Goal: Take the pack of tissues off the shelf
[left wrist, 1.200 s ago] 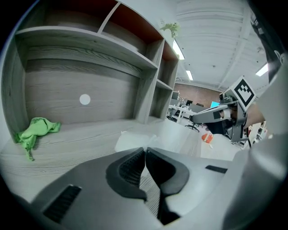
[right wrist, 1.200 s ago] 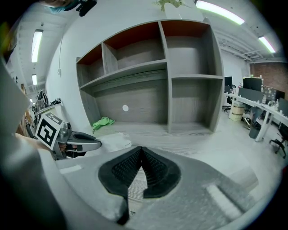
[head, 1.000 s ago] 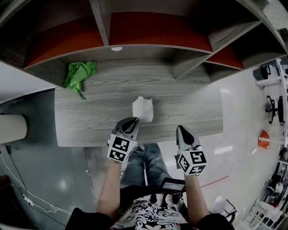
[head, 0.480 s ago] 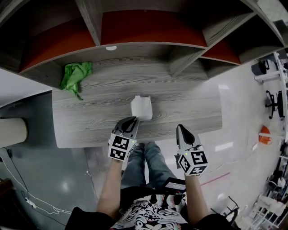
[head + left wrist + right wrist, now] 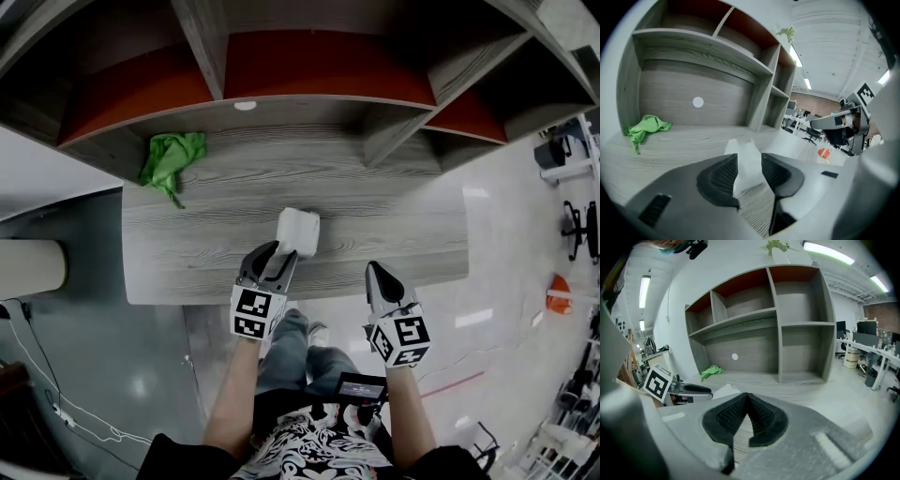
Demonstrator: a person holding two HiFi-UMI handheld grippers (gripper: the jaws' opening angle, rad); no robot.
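While left tool (image 5: 277, 250) opens, tissue pack (image 5: 298, 232) sits btwn jaws.

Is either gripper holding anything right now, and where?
Nothing held: left gripper jaws opening, tissue pack between them ungripped; right gripper shut, empty.

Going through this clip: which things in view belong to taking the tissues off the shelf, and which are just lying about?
Belong to the job:
- pack of tissues, on the shelf's bottom board
- left gripper, jaws opening, the pack between them

Just lying about:
- green cloth, crumpled at the board's left end
- right gripper, jaws shut on nothing
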